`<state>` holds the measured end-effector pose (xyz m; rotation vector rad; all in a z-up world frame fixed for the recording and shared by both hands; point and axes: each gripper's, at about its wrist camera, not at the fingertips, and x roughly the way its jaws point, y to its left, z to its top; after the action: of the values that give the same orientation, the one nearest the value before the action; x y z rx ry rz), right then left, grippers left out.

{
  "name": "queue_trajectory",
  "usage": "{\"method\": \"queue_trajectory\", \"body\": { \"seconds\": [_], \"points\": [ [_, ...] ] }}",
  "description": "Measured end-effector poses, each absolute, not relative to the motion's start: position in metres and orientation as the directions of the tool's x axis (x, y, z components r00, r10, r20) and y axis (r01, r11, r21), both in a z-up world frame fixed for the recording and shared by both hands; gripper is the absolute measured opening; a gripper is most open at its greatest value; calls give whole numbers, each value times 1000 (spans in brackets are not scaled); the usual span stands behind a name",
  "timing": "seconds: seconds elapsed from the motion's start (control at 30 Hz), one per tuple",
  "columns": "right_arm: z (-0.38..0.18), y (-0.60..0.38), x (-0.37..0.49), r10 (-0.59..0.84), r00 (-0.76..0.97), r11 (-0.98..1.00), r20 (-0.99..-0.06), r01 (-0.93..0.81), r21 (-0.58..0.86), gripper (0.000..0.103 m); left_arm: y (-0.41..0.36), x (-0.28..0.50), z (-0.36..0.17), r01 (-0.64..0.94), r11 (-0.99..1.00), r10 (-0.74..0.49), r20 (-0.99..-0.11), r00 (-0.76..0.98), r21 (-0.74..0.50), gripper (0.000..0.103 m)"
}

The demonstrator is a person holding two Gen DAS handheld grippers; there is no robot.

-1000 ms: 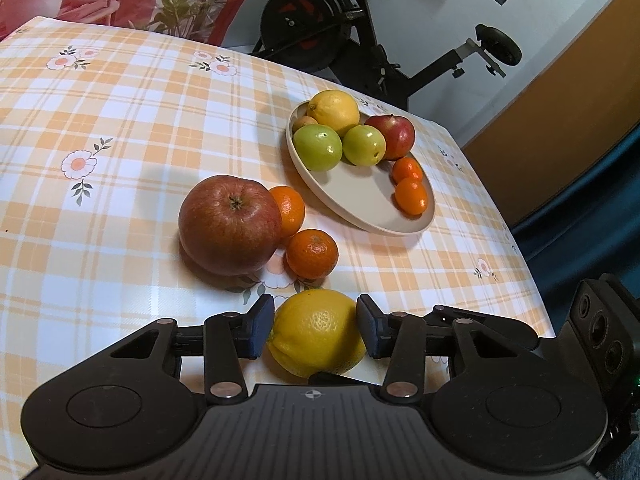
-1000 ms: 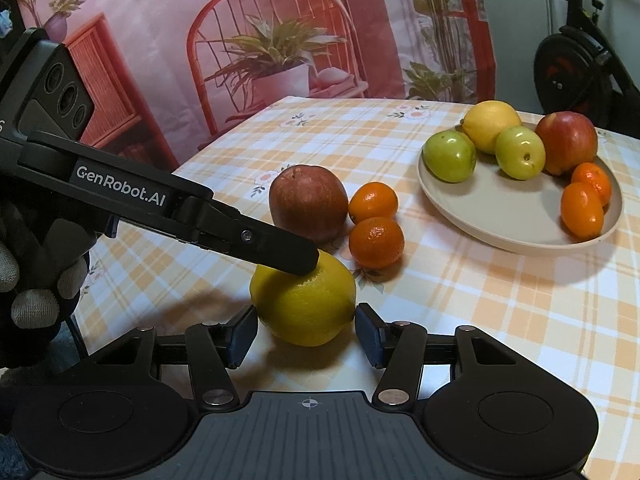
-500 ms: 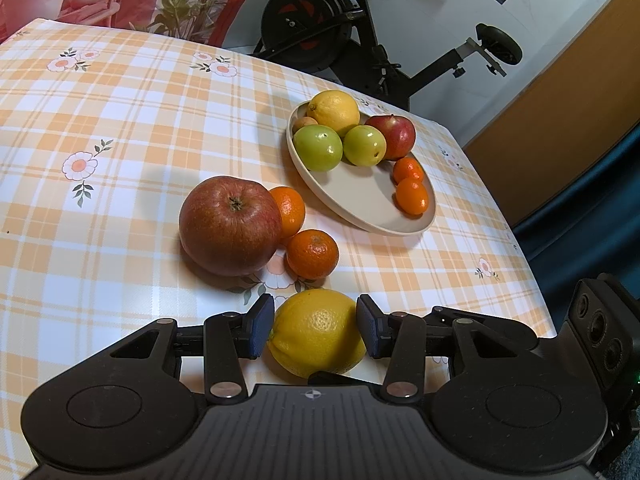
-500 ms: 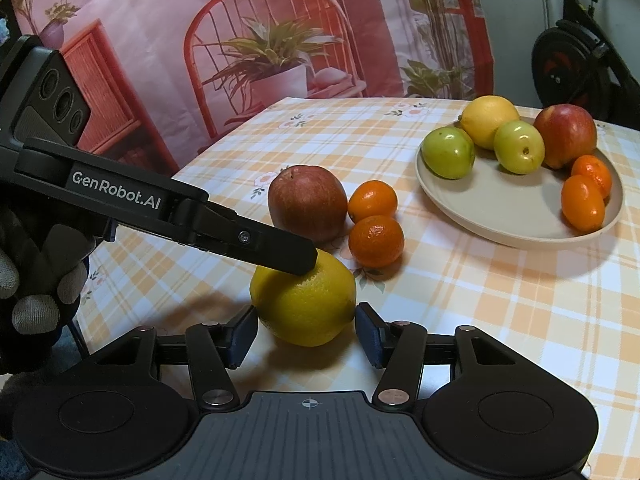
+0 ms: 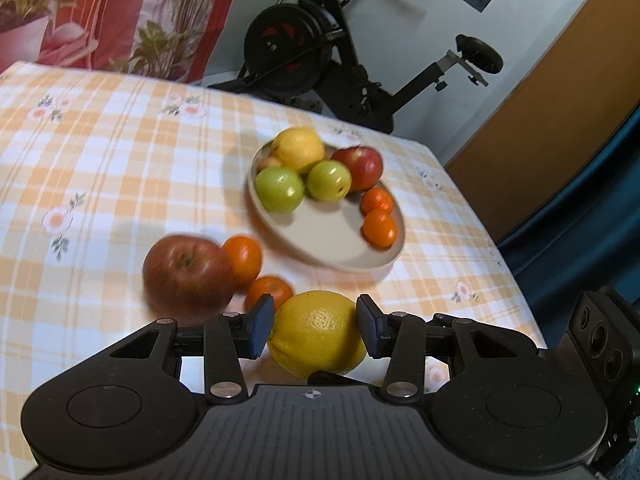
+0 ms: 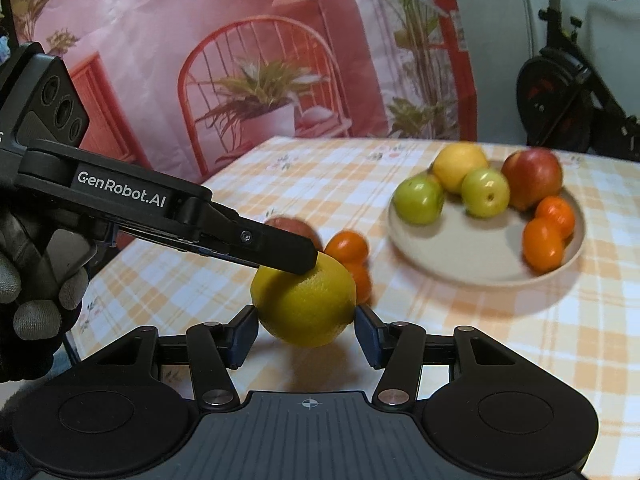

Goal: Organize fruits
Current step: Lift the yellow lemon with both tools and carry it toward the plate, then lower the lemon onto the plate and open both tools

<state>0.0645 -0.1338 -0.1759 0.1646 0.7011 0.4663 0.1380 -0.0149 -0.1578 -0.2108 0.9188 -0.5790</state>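
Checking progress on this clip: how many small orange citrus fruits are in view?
4. Two lie on the plate, at its right edge: and. Two lie on the tablecloth beside the big red apple: and. Others may hide behind larger fruit.

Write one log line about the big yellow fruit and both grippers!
held: big yellow citrus fruit | left gripper: shut on it | right gripper: shut on it | target, likely: beige plate

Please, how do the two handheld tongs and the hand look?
Both tongs, left and right, are matte black plastic with dark blue pads and silver pivot pins. The left one carries white "GenRobot.AI" lettering and three round lenses. The hand wears a dark glove with grey fingertips.
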Motion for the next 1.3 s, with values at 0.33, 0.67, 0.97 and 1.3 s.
{"method": "queue_trajectory", "body": {
  "seconds": [0.33,0.67,0.97,1.3],
  "points": [
    [-140,-159,78,433,732,901,-525,-348,258,49,-42,153,-122,435,816,-572,-641,511,-381,47],
    [-132,-183,109,395,749,918,-532,-327,222,49,-69,186,-119,464,808,-577,-650,495,-364,44],
    [-162,-200,139,386,715,922,-583,-288,257,49,-86,219,-145,455,809,-569,-694,441,-373,44],
    [-186,-205,163,371,681,928,-631,-268,258,49,-95,243,-168,438,811,-563,-721,403,-388,44]
  ]
}}
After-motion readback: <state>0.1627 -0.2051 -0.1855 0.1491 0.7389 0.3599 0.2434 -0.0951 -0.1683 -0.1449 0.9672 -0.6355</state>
